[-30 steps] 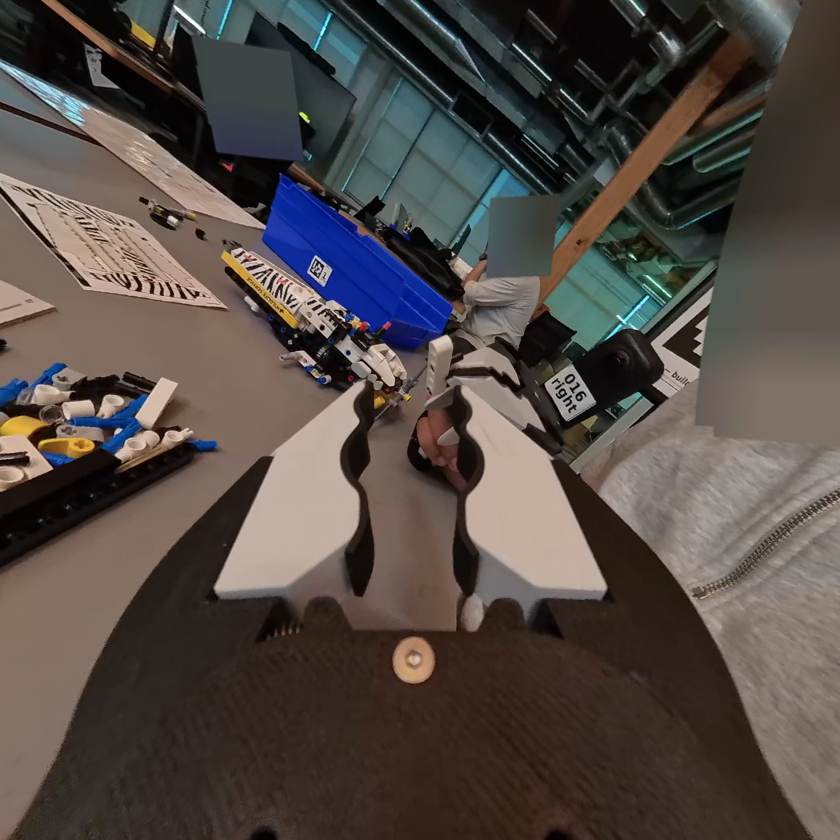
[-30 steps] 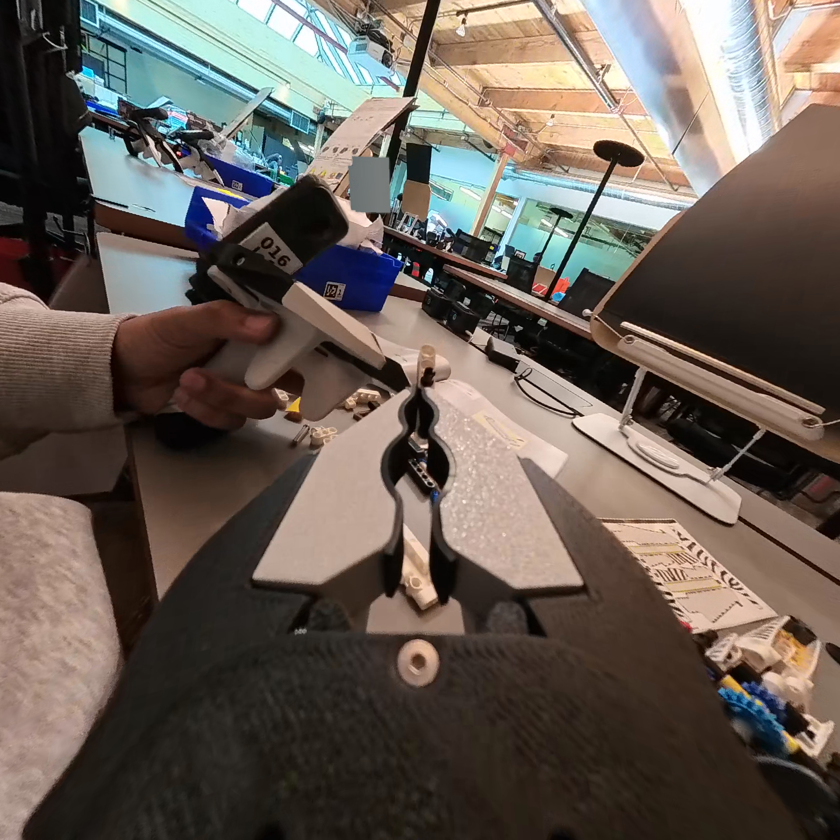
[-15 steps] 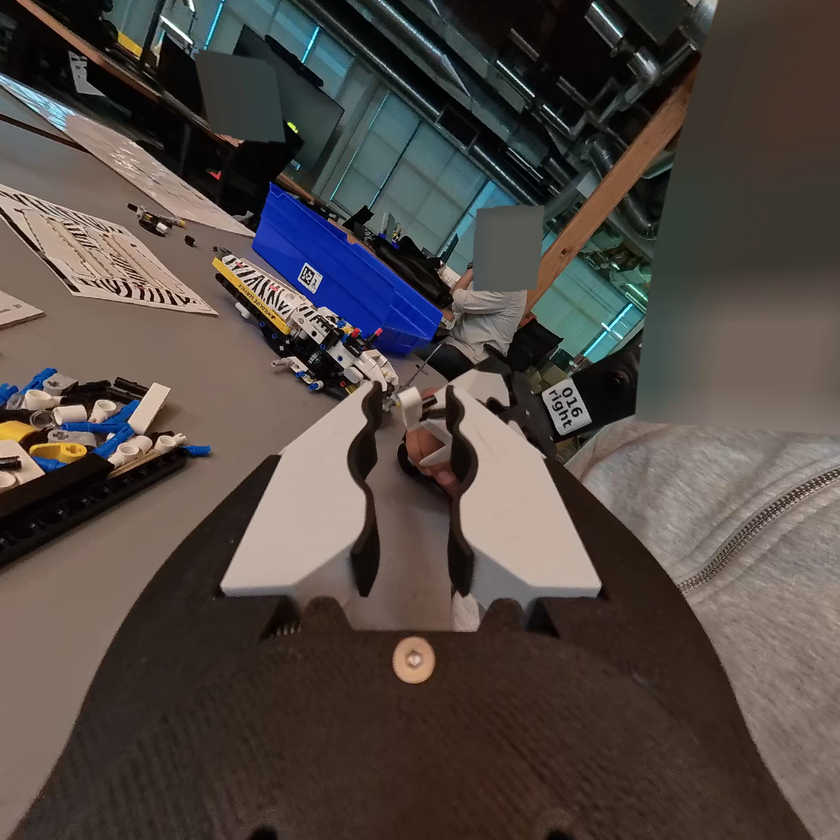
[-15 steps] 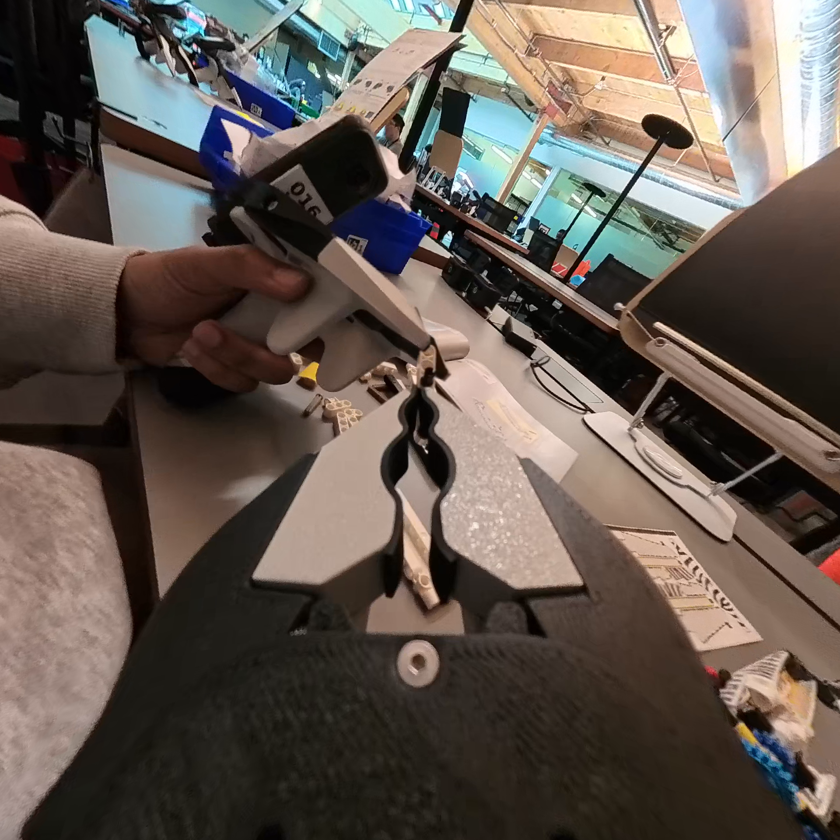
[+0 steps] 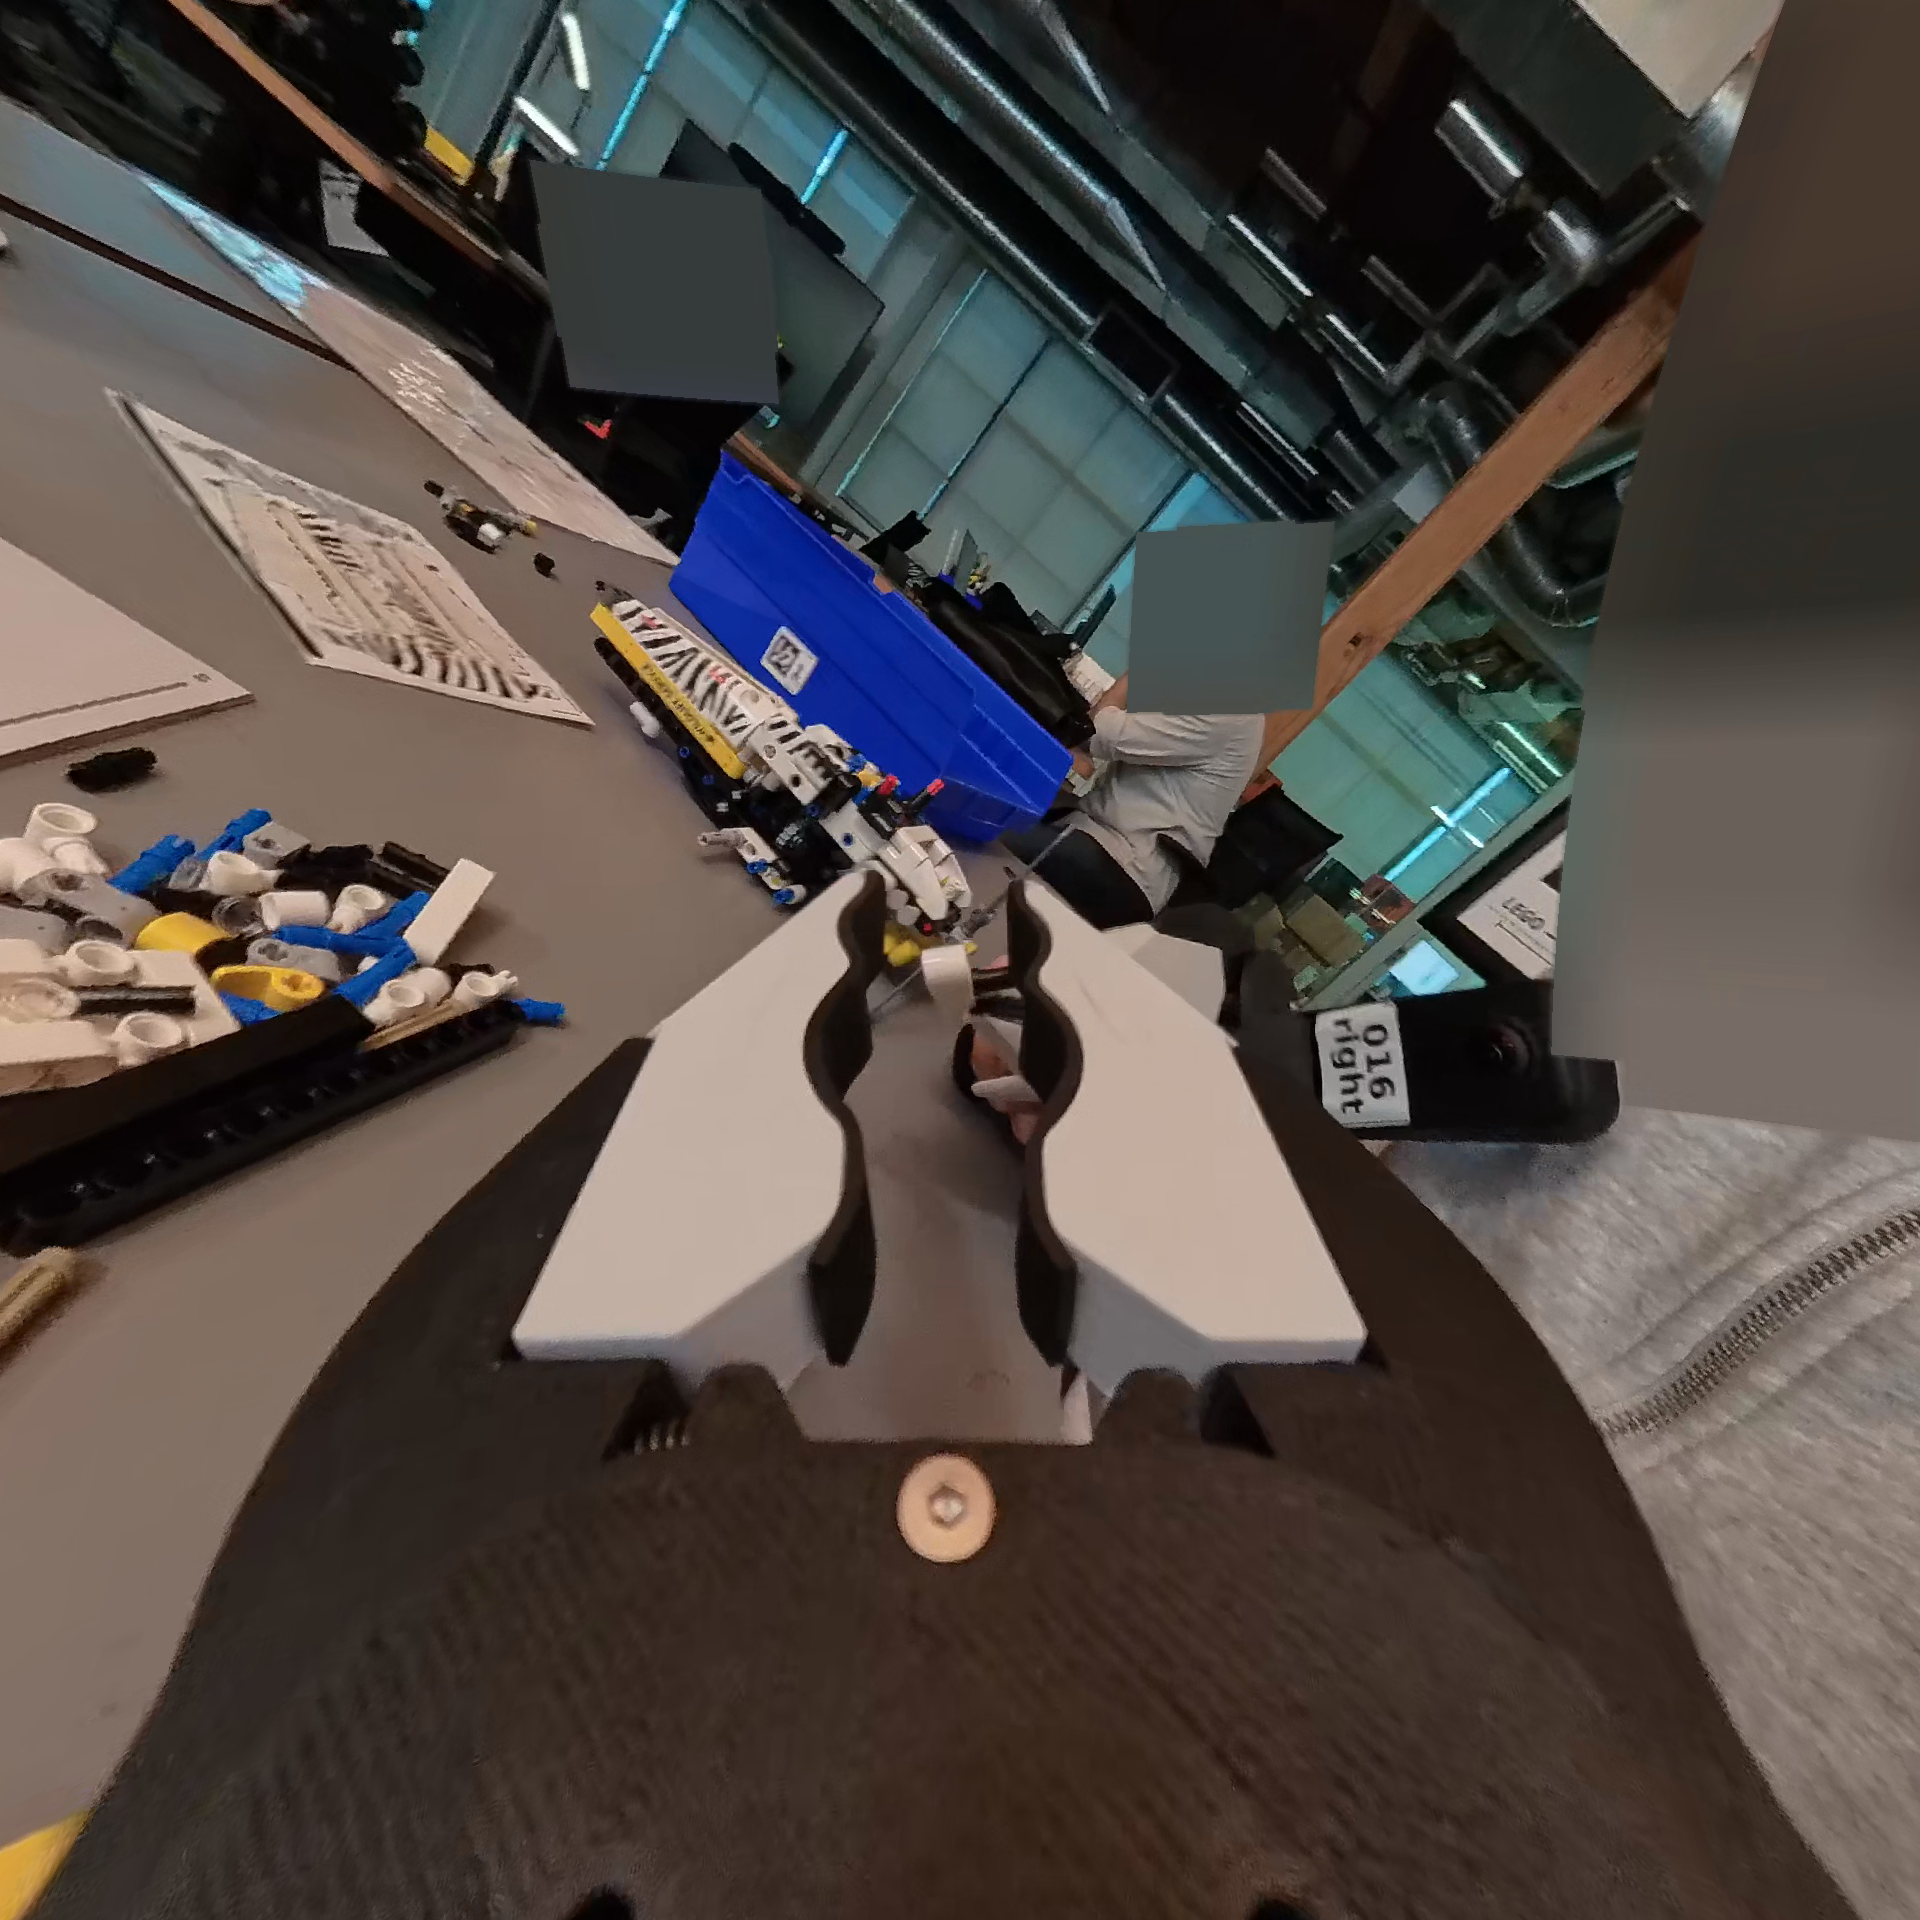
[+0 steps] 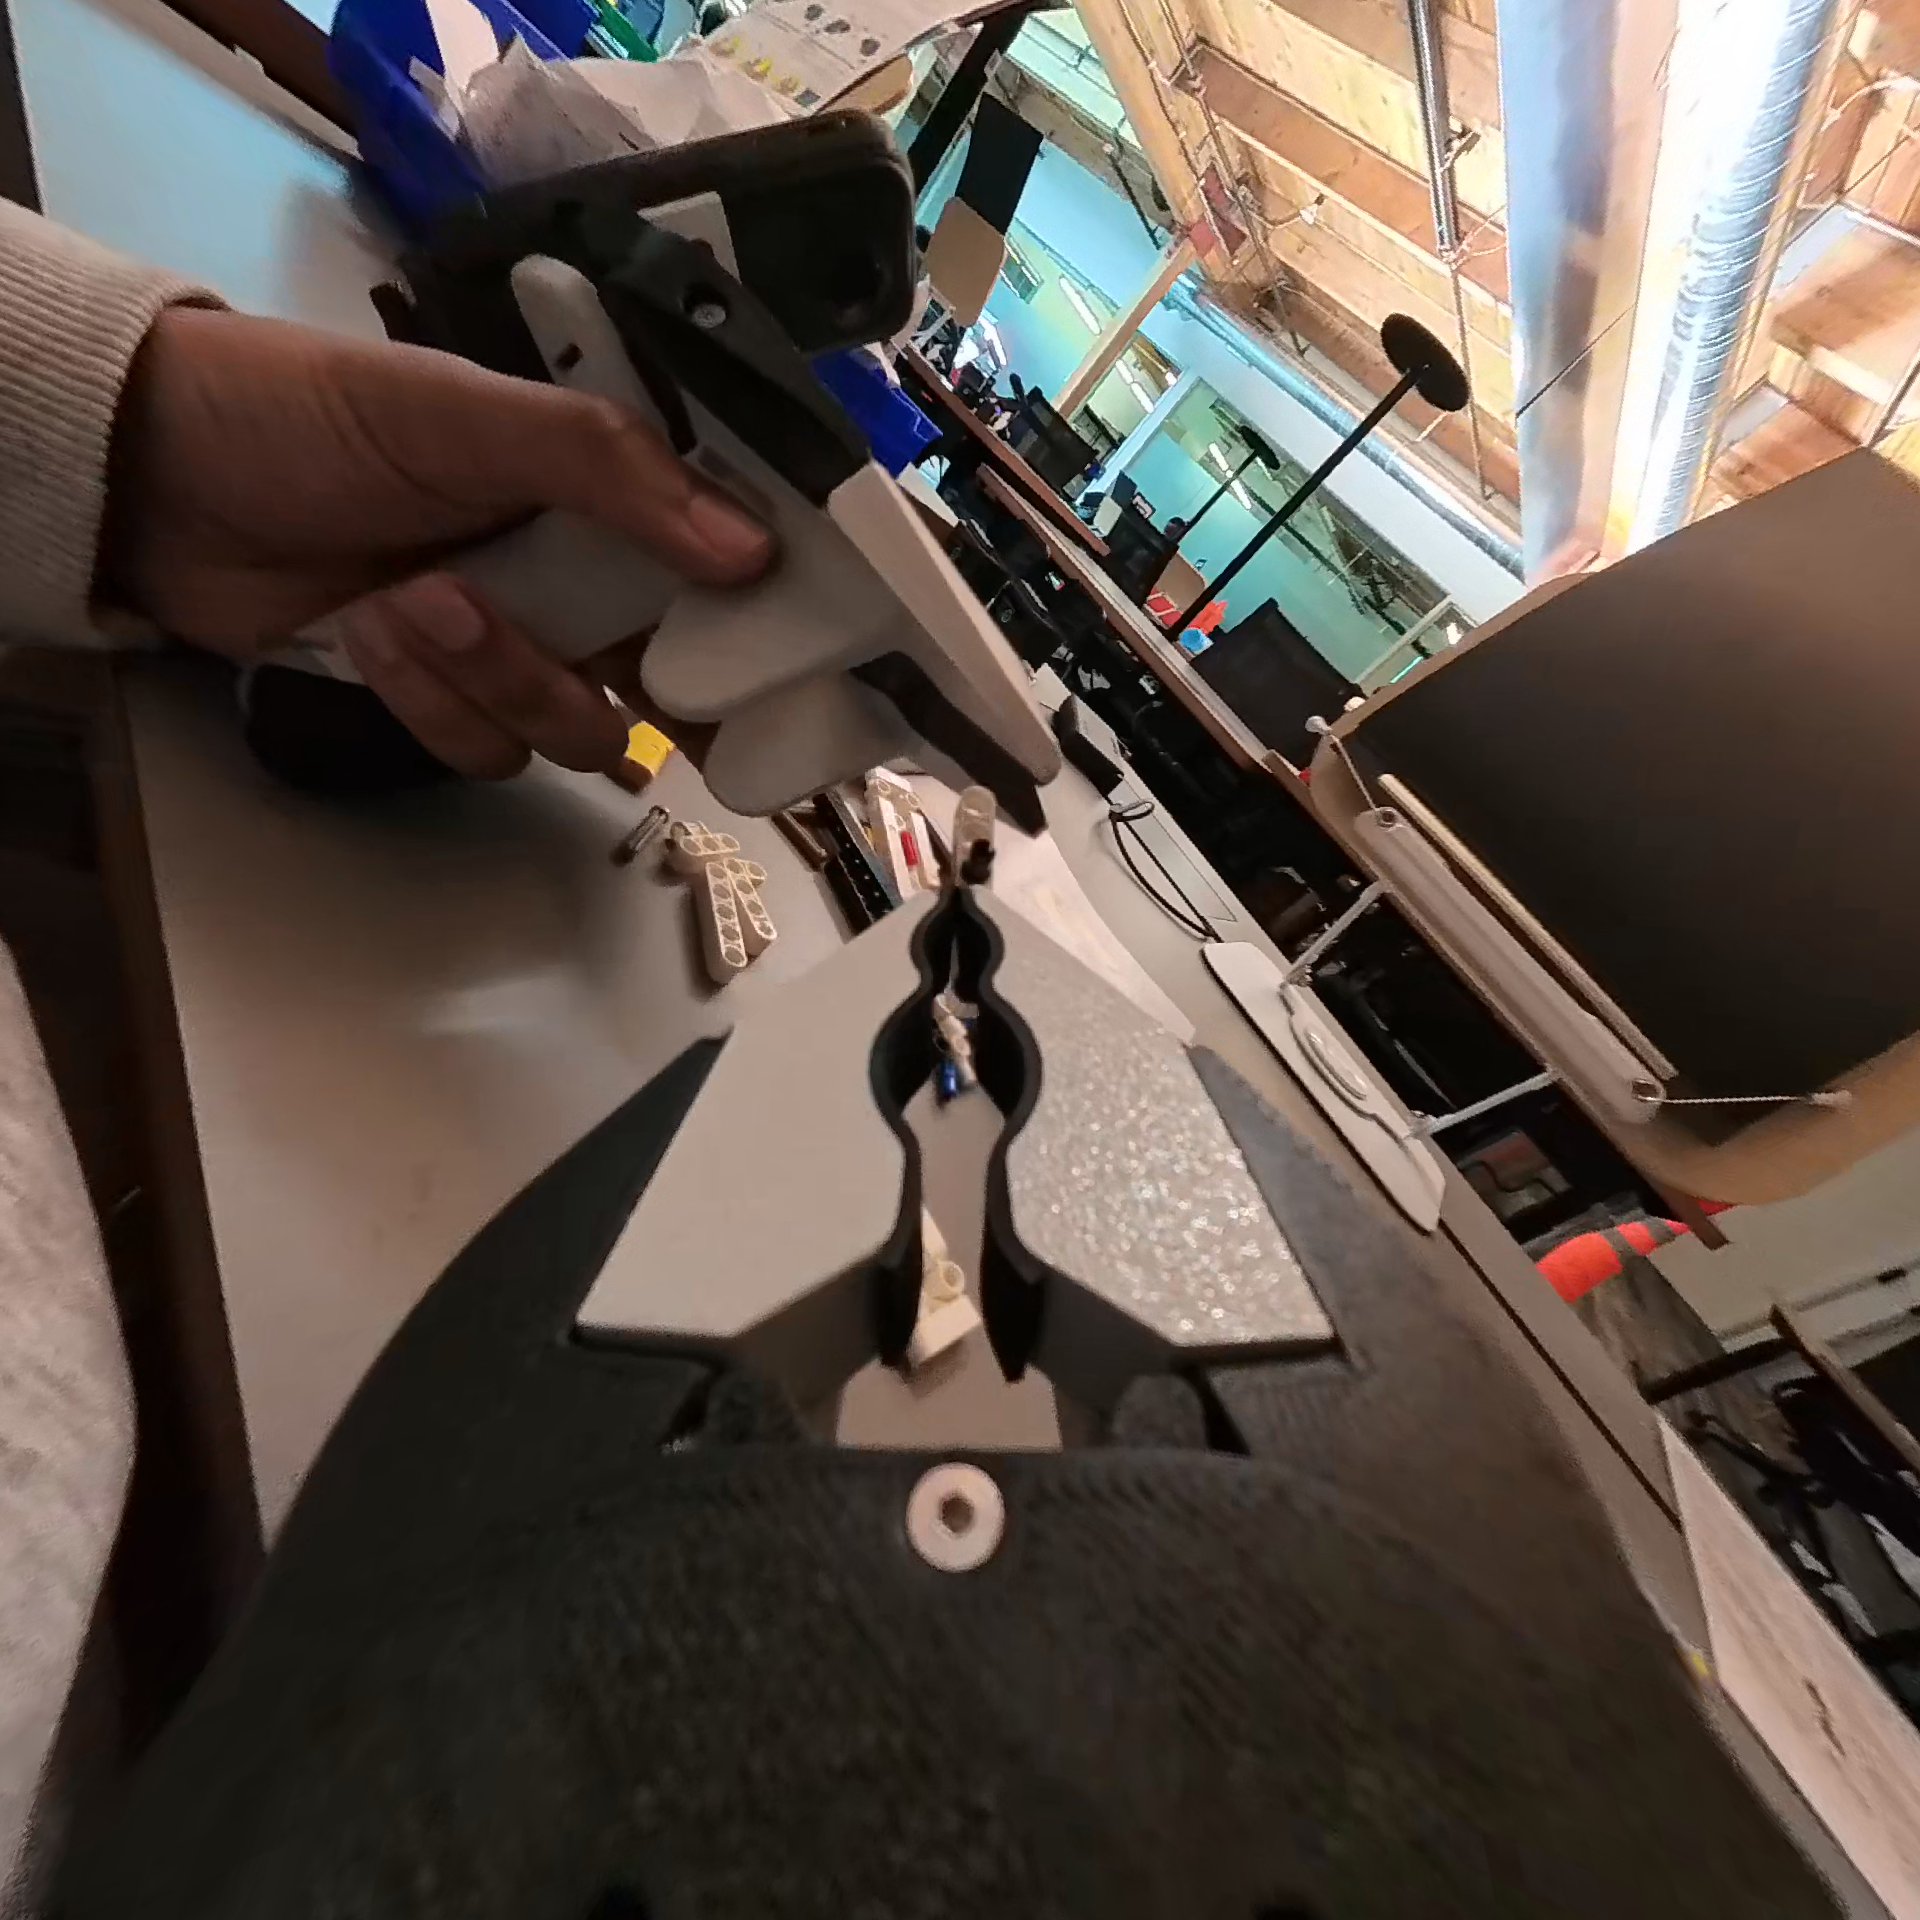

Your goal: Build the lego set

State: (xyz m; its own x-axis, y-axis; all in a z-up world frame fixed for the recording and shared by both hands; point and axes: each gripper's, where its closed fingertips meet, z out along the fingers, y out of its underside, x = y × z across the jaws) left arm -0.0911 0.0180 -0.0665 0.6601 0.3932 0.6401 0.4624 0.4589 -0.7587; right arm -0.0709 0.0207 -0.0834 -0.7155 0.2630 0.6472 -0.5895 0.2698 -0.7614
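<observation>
Left wrist view: the left tool (image 5: 940, 904) was held above the grey desk (image 5: 436, 790) with its jaws spread and nothing between them. A small white piece (image 5: 948, 977) showed in the gap near the tips, though it lay beyond them, carried by the right tool (image 5: 997, 997), whose black body with a white sticker lay to the right. Farther off on the desk lay the partly built lego model (image 5: 790, 769), white and black with yellow and zebra-striped panels, and just behind it a blue bin (image 5: 862, 665). At left lay a heap of loose pieces (image 5: 239, 935), white, blue, yellow and black, beside a long black beam (image 5: 249, 1112). A zebra-patterned sheet (image 5: 353, 582) lay flat behind the heap. A grey zipped sleeve (image 5: 1714, 1351) filled the lower right.

Right wrist view: the right tool (image 6: 961, 899) had its jaws pressed together at the tips, pinching a small black pin that bore the white piece (image 6: 975, 816) just above the tips. The left tool (image 6: 997, 769), gripped by a hand (image 6: 395, 540), hung close above and to the left of that piece; whether they touched could not be told. White perforated beams (image 6: 727, 894) lay on the desk beneath the hand. A tilted dark board on a stand (image 6: 1662, 831) stood at right.
</observation>
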